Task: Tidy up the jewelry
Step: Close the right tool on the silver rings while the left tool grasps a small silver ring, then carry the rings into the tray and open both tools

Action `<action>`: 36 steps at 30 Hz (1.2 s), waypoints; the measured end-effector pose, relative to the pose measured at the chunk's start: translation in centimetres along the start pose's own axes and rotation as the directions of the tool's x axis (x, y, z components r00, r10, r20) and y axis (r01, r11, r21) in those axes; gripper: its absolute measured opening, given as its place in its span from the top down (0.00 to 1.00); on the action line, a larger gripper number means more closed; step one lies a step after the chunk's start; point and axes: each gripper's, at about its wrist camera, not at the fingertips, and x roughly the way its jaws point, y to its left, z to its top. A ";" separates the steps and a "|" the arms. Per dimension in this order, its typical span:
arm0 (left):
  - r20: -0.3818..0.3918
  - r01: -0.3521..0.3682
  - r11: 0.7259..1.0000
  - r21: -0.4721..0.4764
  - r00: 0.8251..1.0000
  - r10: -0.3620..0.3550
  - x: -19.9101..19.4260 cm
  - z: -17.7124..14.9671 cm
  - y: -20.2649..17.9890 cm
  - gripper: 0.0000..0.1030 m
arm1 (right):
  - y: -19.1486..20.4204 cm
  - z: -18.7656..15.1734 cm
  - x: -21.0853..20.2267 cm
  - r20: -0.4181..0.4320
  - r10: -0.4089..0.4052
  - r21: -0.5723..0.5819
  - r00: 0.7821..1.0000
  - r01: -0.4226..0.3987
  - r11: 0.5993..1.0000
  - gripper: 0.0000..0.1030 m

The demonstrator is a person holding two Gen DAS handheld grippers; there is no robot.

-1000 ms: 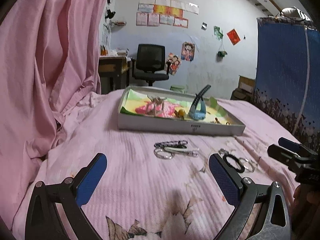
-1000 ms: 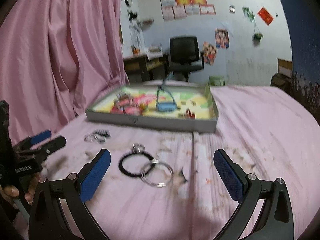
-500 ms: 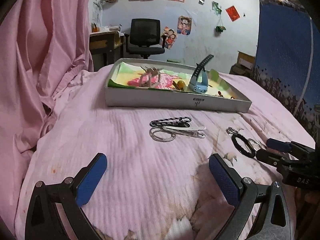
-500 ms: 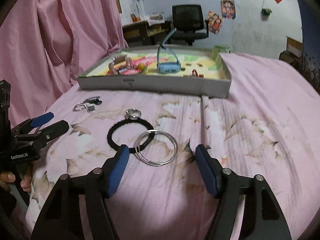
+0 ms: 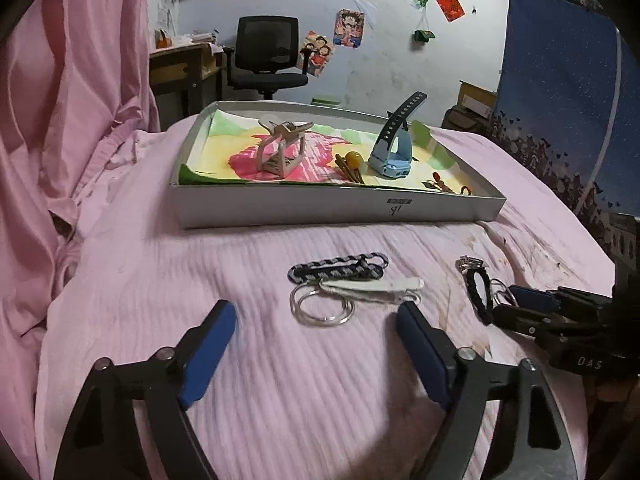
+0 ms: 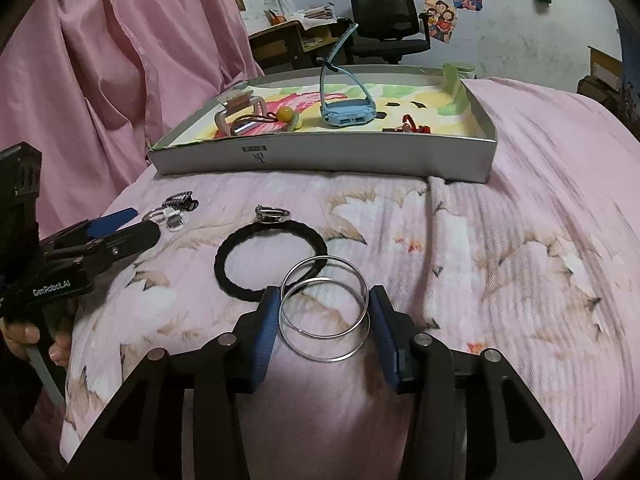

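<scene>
In the left wrist view the left gripper (image 5: 316, 350) hovers low over the pink bedspread (image 5: 240, 280), its blue-padded fingers (image 5: 208, 348) spread wide with nothing between them. Just ahead of the finger tips lies a small cluster of jewelry: a black-and-grey braided bracelet (image 5: 338, 268), a white clip (image 5: 376, 286) and a pair of silver rings (image 5: 322, 308), touching one another. Farther off sits the grey tray (image 5: 336, 210) lined with bright paper, holding a beige hair claw (image 5: 282, 148), a blue watch (image 5: 394, 152) with its strap standing up, and an amber-beaded hair tie (image 5: 352, 160). At the right edge the right gripper (image 5: 516, 304) reaches in beside a black hair band (image 5: 478, 292) – here its fingers look close together. In the right wrist view the right gripper (image 6: 324, 330) is down on the bed with its fingers (image 6: 266, 328) narrowed around two silver bangles (image 6: 324, 312), which lie overlapped and flat on the bedspread; the pads sit at the bangles' outer edges, though whether they press them I cannot tell. The black hair band (image 6: 248, 264) lies just beyond, overlapping the bangles, with a small silver ring (image 6: 272, 214) at its far edge. The left gripper (image 6: 116, 226) shows at the left, a hand (image 6: 24, 340) on its handle – the tray (image 6: 320, 156) stands behind.
</scene>
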 end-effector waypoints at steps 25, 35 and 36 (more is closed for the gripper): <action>0.031 0.039 0.999 -0.006 0.999 -0.038 -1.2 -2.1 -1.0 0.73 | 2.3 -0.8 -1.0 0.019 0.044 -0.068 0.999 -0.042 0.997 0.61; 0.147 0.017 0.999 -0.028 0.989 -0.012 -4.1 -3.6 -1.9 0.73 | 3.8 -1.1 -2.9 0.102 0.076 -0.114 0.992 -0.064 0.991 0.61; 0.158 0.014 0.999 -0.031 0.987 -0.009 -4.3 -3.6 -2.0 0.73 | 4.0 -1.0 -3.2 0.116 0.078 -0.119 0.990 -0.064 0.991 0.61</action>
